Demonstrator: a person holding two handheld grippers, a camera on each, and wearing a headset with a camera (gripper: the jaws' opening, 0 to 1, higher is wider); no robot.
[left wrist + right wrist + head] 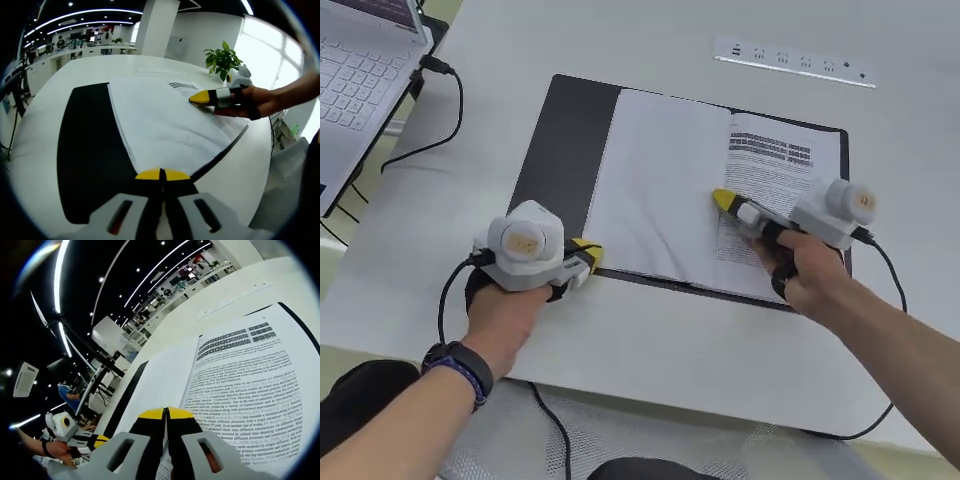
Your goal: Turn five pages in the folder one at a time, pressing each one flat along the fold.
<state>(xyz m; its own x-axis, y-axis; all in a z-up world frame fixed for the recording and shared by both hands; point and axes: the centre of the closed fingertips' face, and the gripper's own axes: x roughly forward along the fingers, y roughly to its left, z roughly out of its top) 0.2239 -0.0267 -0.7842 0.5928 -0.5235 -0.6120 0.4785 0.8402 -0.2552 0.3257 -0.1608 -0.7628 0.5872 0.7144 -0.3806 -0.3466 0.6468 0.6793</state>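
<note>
Two grippers work over a black folder [560, 140] that lies open on a white table [650, 350]. In the head view, a blank page [655, 180] covers the middle of the folder and a printed page [785, 165] lies to its right. The left gripper [586, 255] sits at the folder's near edge, beside the blank page's lower corner. The right gripper [724, 200] has its yellow tips on the paper close to the fold. A laptop [360, 70] stands at the far left with a cable [435, 140] running from it, and a power strip [790, 62] lies beyond the folder.

In the left gripper view, its jaws are closed, yellow tips meeting over the folder's near edge. The black cover spreads to the left and the blank page to the right. The right gripper rests on the paper further off, with a plant [222, 60] behind it.

In the right gripper view, its jaws are pressed together, tips down where the blank page meets the printed page. Whether any paper is pinched between them, I cannot tell. The left gripper shows at the lower left.
</note>
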